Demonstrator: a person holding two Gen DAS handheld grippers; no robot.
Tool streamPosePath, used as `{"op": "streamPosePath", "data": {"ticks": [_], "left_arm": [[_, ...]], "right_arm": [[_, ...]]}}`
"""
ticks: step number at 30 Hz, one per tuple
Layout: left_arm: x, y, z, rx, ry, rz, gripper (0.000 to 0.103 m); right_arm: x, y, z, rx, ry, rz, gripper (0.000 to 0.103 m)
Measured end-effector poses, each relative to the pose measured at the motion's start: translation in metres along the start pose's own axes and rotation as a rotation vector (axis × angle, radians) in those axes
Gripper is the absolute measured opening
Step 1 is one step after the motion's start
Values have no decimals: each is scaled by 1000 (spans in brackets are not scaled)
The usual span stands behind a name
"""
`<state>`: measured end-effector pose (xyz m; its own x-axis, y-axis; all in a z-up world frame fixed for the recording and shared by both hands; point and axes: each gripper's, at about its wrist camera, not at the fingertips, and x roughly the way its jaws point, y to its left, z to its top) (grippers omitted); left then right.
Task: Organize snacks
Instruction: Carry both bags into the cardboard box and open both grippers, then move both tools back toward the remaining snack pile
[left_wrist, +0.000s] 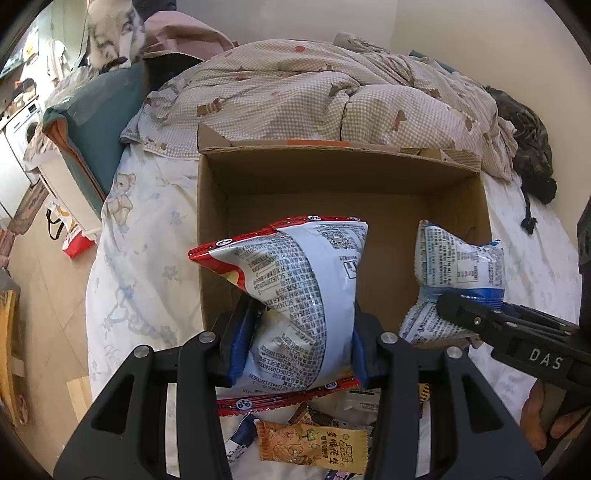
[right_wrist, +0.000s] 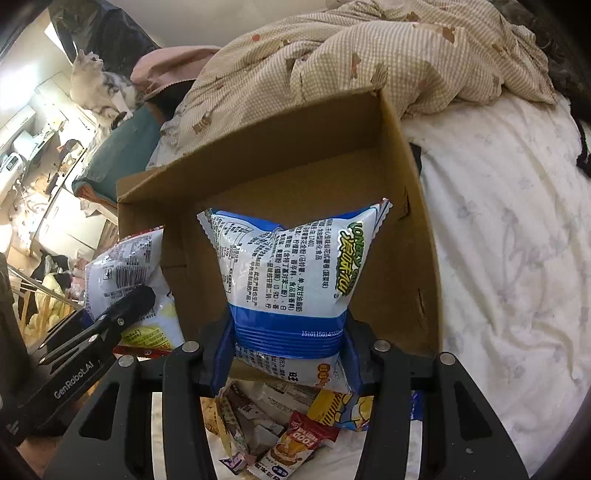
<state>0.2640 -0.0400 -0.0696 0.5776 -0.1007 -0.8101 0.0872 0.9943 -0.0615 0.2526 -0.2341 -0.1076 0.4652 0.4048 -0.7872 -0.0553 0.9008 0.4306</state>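
My left gripper (left_wrist: 295, 332) is shut on a puffy white snack bag with a red trim (left_wrist: 295, 280), held over the near wall of an open cardboard box (left_wrist: 332, 177). My right gripper (right_wrist: 288, 343) is shut on a white and blue snack bag (right_wrist: 291, 273), also over the box's (right_wrist: 258, 155) near edge. In the left wrist view the blue bag (left_wrist: 458, 266) and a finger of the right gripper (left_wrist: 480, 317) show at the right. The red-trimmed bag (right_wrist: 125, 273) shows at the left of the right wrist view. The box floor looks bare.
The box sits on a bed with a white floral sheet (left_wrist: 147, 258). A checked quilt (left_wrist: 314, 92) is heaped behind it. Several loose snack packets (left_wrist: 314, 443) (right_wrist: 288, 424) lie on the sheet below the grippers. A cat (right_wrist: 99, 88) sits at the far left.
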Motion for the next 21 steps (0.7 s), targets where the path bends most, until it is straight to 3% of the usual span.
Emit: {"op": "streamPosePath", "data": {"ticks": [12,13,14,16,19,21], "left_arm": [[2,1,-6,18,10,15,44],[0,1,-6,20,5,14,53],[-1,1,-6,21,1,11,71],[-5,1,-7,14,-18,15,90],[-12,2,-6,15,-49,41,91],[-15,3,-6,14,-56,31,91]], "right_arm": [[5,-2,-1,10,1,-34,56],[4,-3,-1,10,-2,-35,57],[5,-2,1,10,-2,-39,58],[3,-4,0,18,-18,-51,71],[-3,-3,1,14,-61,-80,93],[-7,-1,1,0,-77,-78,94]]}}
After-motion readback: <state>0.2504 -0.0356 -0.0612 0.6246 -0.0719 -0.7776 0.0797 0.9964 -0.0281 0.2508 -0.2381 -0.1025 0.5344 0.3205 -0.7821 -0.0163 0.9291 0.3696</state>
